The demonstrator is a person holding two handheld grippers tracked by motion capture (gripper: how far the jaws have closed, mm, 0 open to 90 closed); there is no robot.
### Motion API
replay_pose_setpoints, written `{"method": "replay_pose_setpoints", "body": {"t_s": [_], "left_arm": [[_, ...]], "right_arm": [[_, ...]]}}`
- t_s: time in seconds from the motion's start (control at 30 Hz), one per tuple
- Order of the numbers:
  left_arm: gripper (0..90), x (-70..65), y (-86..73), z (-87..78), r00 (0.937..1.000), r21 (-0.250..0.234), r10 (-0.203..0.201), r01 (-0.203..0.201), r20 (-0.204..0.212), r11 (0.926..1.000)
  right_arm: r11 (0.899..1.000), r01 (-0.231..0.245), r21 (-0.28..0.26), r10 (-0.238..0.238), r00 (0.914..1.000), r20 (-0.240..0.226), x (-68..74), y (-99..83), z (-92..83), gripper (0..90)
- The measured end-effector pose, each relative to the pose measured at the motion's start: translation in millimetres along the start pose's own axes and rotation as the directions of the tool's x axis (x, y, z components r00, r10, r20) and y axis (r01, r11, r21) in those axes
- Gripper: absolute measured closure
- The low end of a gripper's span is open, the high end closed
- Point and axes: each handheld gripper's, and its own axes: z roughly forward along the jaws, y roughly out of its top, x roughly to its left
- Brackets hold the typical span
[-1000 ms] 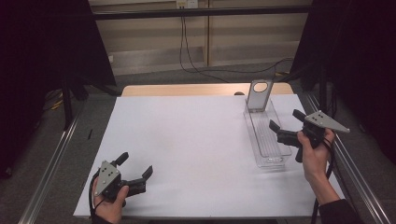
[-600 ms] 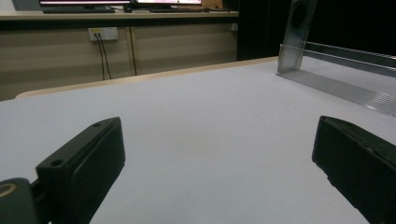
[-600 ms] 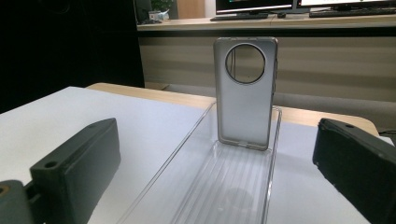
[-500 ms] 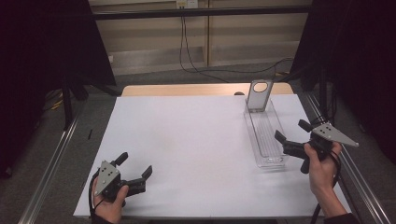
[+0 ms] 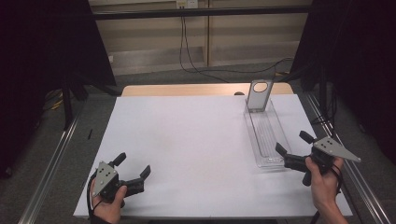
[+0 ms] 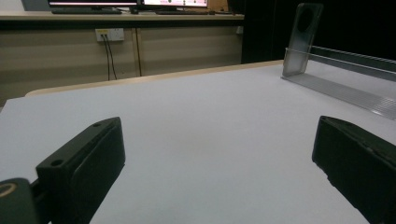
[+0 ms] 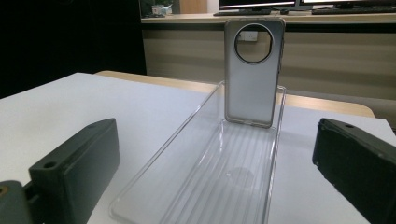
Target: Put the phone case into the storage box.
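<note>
Right gripper (image 5: 293, 147) jaws spread at tray (image 5: 266, 135) end; case (image 5: 259, 94) upright inside; left gripper (image 5: 133, 167) spread; no writing legible.

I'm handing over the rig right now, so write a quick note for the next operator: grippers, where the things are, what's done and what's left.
Right gripper: open, empty, at the near end of the clear plastic tray, jaws pointing along it.
Left gripper: open, empty, resting at the near left of the white table.
Phone case: upright at the tray's far end, camera cutout on top. The rest of the tray is empty.
Done: nothing is gripped yet.
Left: probably to grasp the case or tray with the right gripper; the left is far from both.
</note>
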Motion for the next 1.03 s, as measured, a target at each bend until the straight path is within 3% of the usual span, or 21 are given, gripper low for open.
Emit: {"method": "replay_pose_setpoints", "body": {"t_s": [0.07,0.33,0.43,0.73,0.97,1.03], "left_arm": [[2.6,0.0,-0.1,-0.4,1.0000,0.000,-0.006,0.006,-0.002,1.0000],[2.6,-2.9,-0.5,-1.9,1.0000,0.003,-0.006,0.006,-0.001,1.0000],[2.6,-3.1,-1.0,-3.7,1.0000,0.003,0.000,0.000,-0.003,1.0000],[2.6,-4.5,-0.2,-4.0,0.9999,-0.006,0.000,0.000,0.010,1.0000],[2.5,-3.6,-0.7,-4.2,1.0000,0.008,0.003,-0.003,0.006,1.0000],[2.4,-4.3,-0.7,-3.2,1.0000,0.010,-0.001,0.001,0.004,1.0000]], "right_arm": [[1.000,-0.015,0.002,0.015,0.9998,-0.015,-0.5,-3.5,-2.7,0.4],[1.000,0.015,0.013,-0.015,0.9997,0.019,-3.9,-20.6,-19.1,0.5],[1.000,-0.012,0.011,0.011,0.9997,0.023,-4.6,-25.1,-25.8,0.4],[1.000,-0.004,0.007,0.004,0.9978,0.066,-2.3,-39.6,-41.9,0.5],[1.000,0.003,0.004,-0.003,0.9974,0.072,-1.9,-42.8,-42.7,0.6],[1.000,-0.004,0.005,0.003,0.9985,0.054,-2.7,-43.7,-43.0,0.6]]}}
